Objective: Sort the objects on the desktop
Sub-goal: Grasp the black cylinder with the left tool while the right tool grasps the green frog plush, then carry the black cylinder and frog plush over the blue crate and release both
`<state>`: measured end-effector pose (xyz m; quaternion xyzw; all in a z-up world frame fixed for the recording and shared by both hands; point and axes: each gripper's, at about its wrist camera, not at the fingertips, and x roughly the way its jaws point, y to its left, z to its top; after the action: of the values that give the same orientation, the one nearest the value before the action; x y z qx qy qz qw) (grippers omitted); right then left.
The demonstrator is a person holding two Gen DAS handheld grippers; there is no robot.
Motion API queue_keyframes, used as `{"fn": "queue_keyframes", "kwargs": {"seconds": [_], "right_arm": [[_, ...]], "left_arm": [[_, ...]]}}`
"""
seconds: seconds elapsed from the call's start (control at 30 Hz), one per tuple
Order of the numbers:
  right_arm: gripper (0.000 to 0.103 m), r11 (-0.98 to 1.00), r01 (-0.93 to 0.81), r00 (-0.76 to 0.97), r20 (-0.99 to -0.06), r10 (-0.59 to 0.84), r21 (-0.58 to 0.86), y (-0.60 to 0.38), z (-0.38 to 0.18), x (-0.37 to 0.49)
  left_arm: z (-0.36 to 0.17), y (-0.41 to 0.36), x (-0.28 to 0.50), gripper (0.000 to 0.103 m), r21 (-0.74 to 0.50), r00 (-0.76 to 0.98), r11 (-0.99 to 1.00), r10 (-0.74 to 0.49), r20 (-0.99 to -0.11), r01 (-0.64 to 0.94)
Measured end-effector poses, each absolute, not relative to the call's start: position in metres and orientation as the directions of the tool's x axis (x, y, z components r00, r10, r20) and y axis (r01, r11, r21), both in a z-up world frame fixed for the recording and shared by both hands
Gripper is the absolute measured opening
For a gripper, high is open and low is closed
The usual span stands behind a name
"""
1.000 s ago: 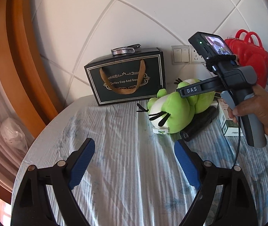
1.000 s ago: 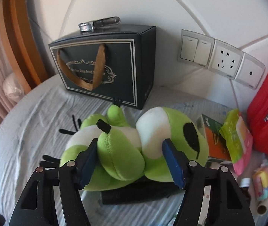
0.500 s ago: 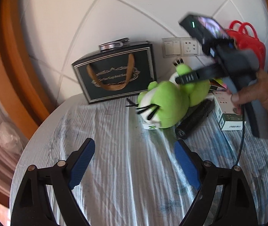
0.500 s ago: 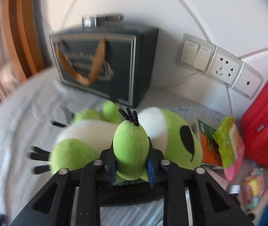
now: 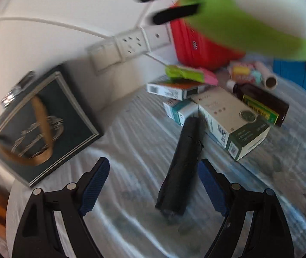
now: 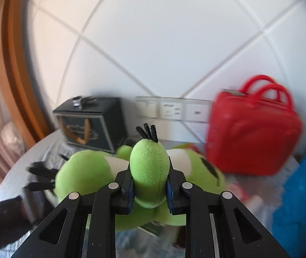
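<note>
Round table (image 5: 135, 129), covered with a pale striped cloth with faint blue print. On it:
- dark gift box (image 5: 43, 126), back left against the wall, brown ribbon handle, a metal object (image 5: 13, 94) on top
- black folded umbrella (image 5: 183, 165), lying mid-table, far end touching the white/green carton (image 5: 232, 120)
- teal/white box (image 5: 178, 111) just behind the carton
- white box (image 5: 170, 88) further back, with a green and pink packet (image 5: 187, 73) on top
- brown bottle (image 5: 260, 103), lying on its side right of the carton
- red case (image 6: 252, 133), upright by the wall
- small pastel packet (image 5: 245, 73) and a cardboard tube (image 5: 267, 77) near the case

Heavy motion blur, so labels are unreadable.
</note>
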<state>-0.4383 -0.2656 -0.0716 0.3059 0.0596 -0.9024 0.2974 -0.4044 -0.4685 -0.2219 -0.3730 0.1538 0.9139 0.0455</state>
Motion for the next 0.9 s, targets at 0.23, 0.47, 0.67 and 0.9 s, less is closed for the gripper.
{"fn": "queue_keyframes", "kwargs": {"seconds": [0.23, 0.47, 0.67, 0.9], "right_arm": [[0.022, -0.865, 0.491, -0.676, -0.579, -0.455, 0.105, -0.212, -0.064, -0.432], [0.022, -0.875, 0.47, -0.698, -0.557, -0.45, 0.118, -0.191, -0.061, -0.416], [0.022, -0.856, 0.506, -0.706, -0.521, -0.48, 0.103, -0.193, -0.041, -0.384], [0.022, -0.843, 0.525, -0.727, -0.452, -0.517, 0.121, -0.18, 0.0, -0.328]], "left_arm": [[-0.265, -0.453, -0.437, 0.048, 0.233, -0.593, -0.89, 0.052, -0.803, -0.392], [-0.257, -0.449, -0.42, 0.034, 0.258, -0.634, -0.911, 0.005, -0.773, -0.322], [-0.192, -0.438, -0.363, 0.033, 0.276, -0.747, -0.949, -0.073, -0.66, -0.152], [-0.088, -0.398, -0.295, 0.033, 0.285, -0.849, -0.958, -0.142, -0.51, -0.011]]}}
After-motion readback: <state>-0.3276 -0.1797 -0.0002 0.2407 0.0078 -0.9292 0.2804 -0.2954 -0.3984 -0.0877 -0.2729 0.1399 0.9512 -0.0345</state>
